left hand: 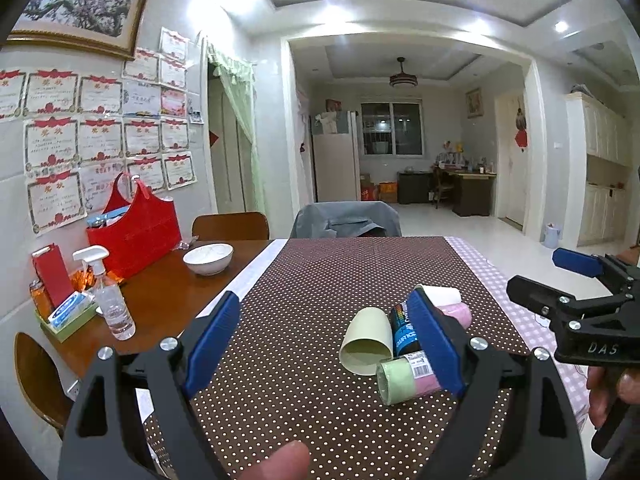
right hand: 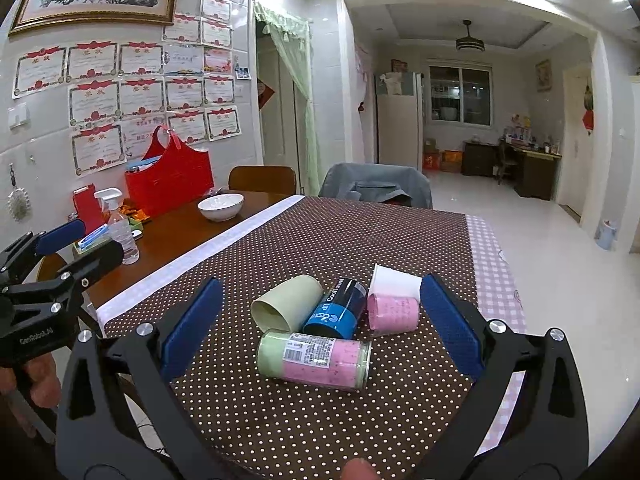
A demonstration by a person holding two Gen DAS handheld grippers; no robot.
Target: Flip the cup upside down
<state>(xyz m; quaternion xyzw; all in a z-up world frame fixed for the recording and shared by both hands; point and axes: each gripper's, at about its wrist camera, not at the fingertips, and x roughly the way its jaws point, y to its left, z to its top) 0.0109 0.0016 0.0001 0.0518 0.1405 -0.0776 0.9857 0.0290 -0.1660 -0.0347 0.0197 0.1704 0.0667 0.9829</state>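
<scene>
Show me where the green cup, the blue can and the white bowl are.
green cup [right hand: 288,306], right wrist view, on its side wall.
blue can [right hand: 336,312], right wrist view, on its label.
white bowl [left hand: 208,258], left wrist view, on its outer wall.

A home dining room — certificates [right hand: 140,92] on the wall, fridge [right hand: 400,120] beyond.

We see our left hand-held gripper [left hand: 324,346], black angular frame, blue finger pads [left hand: 212,340], silver screws, our right hand-held gripper [right hand: 320,322] alike, white "GenRobot.AI" lettering, bare skin on fingers [left hand: 280,462]
</scene>
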